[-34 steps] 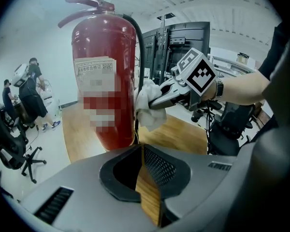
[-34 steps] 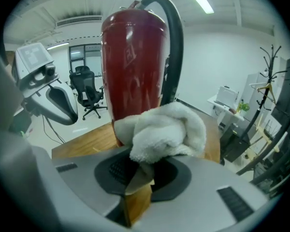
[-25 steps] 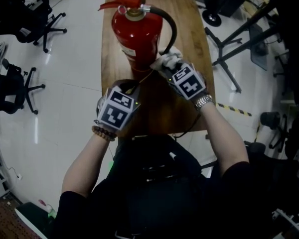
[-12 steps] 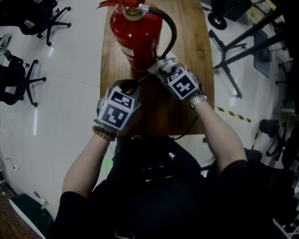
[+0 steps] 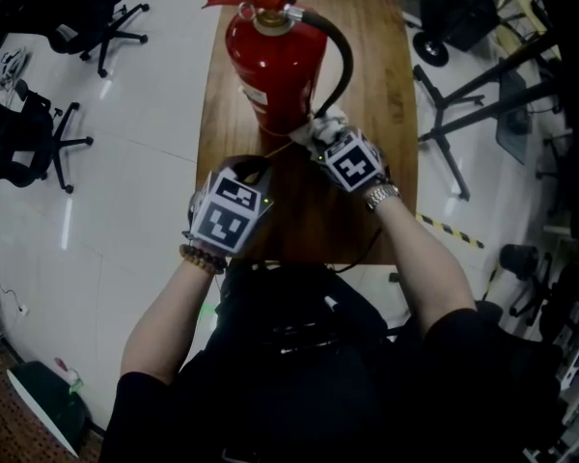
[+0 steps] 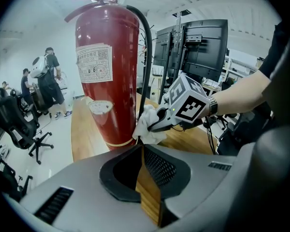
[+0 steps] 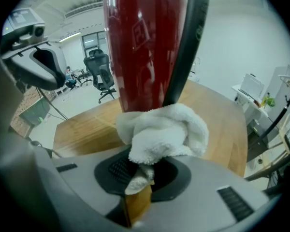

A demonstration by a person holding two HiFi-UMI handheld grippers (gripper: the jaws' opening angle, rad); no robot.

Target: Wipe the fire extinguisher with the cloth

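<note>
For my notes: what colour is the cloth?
The cloth is white; the right gripper view shows it best.

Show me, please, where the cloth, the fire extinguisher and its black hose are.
cloth (image 7: 166,129): right gripper view, bunched white middle.
fire extinguisher (image 6: 120,81): left gripper view, red body right of the label.
hose (image 5: 347,58): head view, outer bend.

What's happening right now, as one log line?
right gripper: shut on cloth | cloth: against fire extinguisher low down, by hose | left gripper: shut, empty | fire extinguisher: upright on table

Glossy red metal extinguisher (image 5: 275,66), fluffy white terry cloth (image 7: 164,127) — smooth wood-grain table (image 5: 381,75)
</note>
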